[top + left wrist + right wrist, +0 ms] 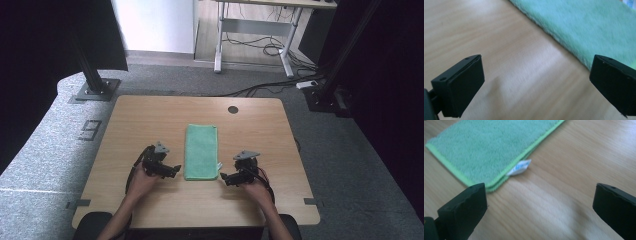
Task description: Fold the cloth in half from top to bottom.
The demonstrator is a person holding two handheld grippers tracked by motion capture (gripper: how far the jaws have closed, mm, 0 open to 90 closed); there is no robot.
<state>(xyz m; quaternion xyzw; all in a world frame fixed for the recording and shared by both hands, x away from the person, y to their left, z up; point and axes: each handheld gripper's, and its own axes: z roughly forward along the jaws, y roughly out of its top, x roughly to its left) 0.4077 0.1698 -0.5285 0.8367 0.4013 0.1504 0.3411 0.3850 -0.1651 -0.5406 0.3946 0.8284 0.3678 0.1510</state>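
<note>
Both hand-held grippers are down on the surface [150, 125], flanking the near end of the towel [202, 151]. Left hand-held gripper [172, 170] sits just left of the towel's near-left corner, jaws spread wide, nothing between them; the left gripper view has the towel [584, 25] edge running just ahead of its right jaw. Right hand-held gripper [225, 177] is just right of the near-right corner, jaws likewise wide apart and empty; the right gripper view shows the towel [496, 147] folded double, two stacked hems at the corner and a small white tag [520, 167] poking out of its side. Towel lies flat, long axis running away from the person, mid-surface; a dark grommet [233, 109] sits beyond its far end. My read: approach step, pre-grasp, no contact yet. Next move likely needs each gripper to close in on its near corner, get one jaw under the hem, and pinch both layers before lifting or folding. Risk: catching the top layer only.
</note>
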